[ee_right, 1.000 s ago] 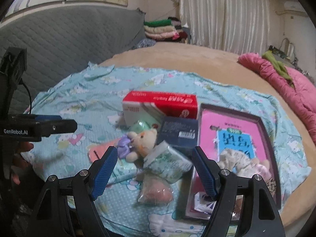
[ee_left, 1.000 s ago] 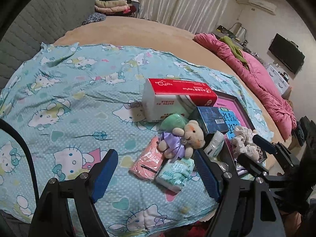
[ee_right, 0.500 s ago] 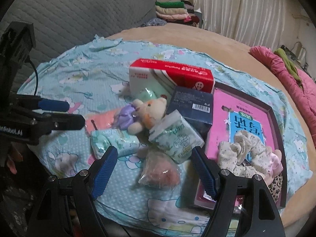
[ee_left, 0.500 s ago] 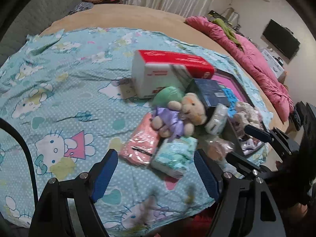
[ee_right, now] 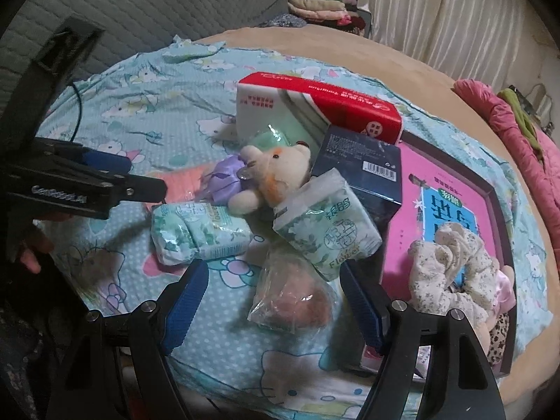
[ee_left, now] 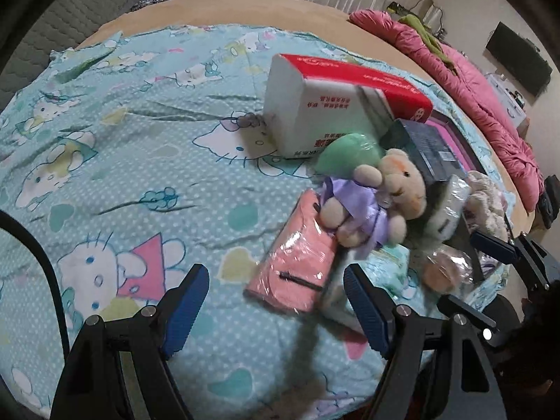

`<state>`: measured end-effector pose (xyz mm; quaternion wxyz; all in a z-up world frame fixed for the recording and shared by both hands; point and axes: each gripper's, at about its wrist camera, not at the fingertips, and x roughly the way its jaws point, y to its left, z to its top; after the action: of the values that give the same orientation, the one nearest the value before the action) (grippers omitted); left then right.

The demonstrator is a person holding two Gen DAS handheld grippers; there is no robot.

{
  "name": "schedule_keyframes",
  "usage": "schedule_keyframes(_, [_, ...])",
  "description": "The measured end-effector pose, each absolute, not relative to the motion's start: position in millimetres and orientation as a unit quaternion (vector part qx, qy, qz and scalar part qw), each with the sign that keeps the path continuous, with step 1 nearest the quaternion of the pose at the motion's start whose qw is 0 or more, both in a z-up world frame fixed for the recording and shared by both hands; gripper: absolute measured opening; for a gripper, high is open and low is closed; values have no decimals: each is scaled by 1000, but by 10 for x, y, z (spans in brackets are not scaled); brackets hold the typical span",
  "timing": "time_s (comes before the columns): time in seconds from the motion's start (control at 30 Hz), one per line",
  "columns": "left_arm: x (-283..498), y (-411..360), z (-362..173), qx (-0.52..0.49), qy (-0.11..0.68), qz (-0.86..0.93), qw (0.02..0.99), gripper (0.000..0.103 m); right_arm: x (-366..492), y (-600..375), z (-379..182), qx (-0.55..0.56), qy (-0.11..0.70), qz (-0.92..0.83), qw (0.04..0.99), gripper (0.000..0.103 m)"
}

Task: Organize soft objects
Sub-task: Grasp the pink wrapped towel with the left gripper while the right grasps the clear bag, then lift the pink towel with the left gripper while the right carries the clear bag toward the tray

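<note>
I am seeing a small teddy bear [ee_left: 381,199] in a purple dress lying on the bed's blue sheet [ee_left: 140,147], among wrapped packs. My right camera alone is showing flowery scrunchies [ee_right: 455,269]. Both jaws are standing open, holding nothing.

Left gripper [ee_left: 276,301] jaws wide apart, nothing btwn pads, above blue cartoon-cat sheet [ee_left: 122,161]. Pink wrapped pack [ee_left: 297,266] just ahead, partly btwn fingertips in view. Teddy bear [ee_left: 381,199] w/ purple bow lies on pack's far end. Green pouch [ee_left: 346,154] behind bear, against red-white tissue box [ee_left: 332,105]. Dark box [ee_left: 423,150] right of bear. Right gripper [ee_left: 504,280] at right edge, state unclear. Pink quilt [ee_left: 490,105] far right.
</note>
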<state>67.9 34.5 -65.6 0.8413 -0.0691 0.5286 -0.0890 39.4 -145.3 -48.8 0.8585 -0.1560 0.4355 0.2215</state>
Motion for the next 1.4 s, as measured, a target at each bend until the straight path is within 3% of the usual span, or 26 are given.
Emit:
schedule_keyframes(0.43, [930, 277, -883, -50, 541, -111, 832, 78, 520, -1344, -714, -182, 449, 211, 849, 78])
schedule_keyframes(0.73, [965, 231, -899, -28, 539, -121, 833, 71, 664, -1420, -876, -175, 475, 182, 843, 58])
schedule_keyframes(0.8, [979, 205, -891, -27, 539, -123, 833, 66, 663, -1455, -878, -169, 479, 181, 842, 56])
schedule_keyframes(0.87, [996, 192, -888, -35, 539, -129, 832, 52, 659, -1475, -895, -172, 483, 177, 840, 55])
schedule_keyframes(1.0, [1019, 247, -908, -56, 543, -137, 826, 48, 668, -1467, -910, -174, 480, 184, 840, 51])
schedule_keyframes(1.4, [809, 427, -823, -87, 539, -134, 827, 23, 531, -1485, -682, -133, 451, 247, 847, 50])
